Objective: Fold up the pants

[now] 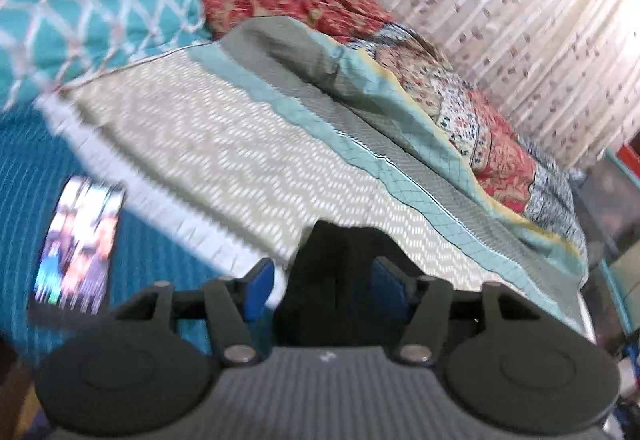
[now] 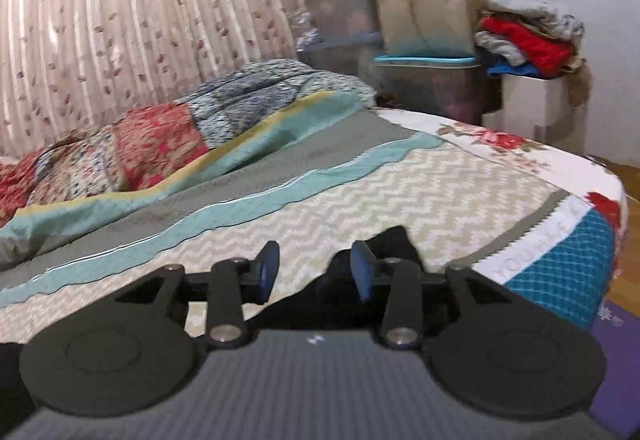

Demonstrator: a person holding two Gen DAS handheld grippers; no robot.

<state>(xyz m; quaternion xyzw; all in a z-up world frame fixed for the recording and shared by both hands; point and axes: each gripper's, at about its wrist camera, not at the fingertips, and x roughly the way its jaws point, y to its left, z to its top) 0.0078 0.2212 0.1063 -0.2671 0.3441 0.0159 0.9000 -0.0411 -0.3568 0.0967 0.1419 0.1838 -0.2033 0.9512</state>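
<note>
Both tools, left and right, part-open around dark pants (bins blurred).

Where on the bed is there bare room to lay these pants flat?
The beige chevron quilt panel is bare, bordered by the wavy teal band and the rumpled patchwork blanket. Crowded spots: the lit phone on the teal knit cover and the teal lattice pillow. Black fabric sits between the left gripper pads.

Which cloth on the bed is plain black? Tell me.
The pants, bunched between the left gripper's jaws. The pillow and quilt are patterned.
</note>
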